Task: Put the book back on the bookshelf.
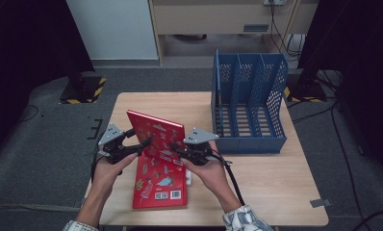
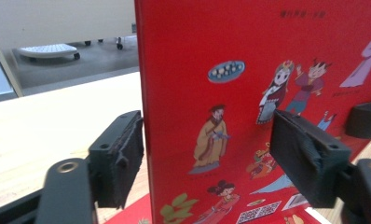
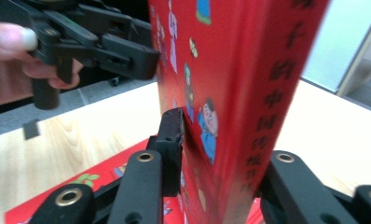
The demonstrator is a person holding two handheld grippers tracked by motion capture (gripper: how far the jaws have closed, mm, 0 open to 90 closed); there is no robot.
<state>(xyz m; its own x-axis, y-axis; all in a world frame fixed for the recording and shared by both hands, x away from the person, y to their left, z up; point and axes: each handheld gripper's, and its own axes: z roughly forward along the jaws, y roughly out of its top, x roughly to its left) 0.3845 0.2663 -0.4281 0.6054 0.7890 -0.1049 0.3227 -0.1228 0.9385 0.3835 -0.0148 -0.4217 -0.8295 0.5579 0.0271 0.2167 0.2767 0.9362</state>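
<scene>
While the right claw [image 3: 211, 154] pinches the upright red book's [image 3: 230, 70] spine, the left claw [image 2: 211, 163] gapes.

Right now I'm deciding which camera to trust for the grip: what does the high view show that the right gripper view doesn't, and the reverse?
High view: the blue file rack standing apart from the standing red book. Right gripper view: the right claw closed on that book's spine, close up. Shared: the standing red book, the flat red book beneath, the left claw and the table.
</scene>
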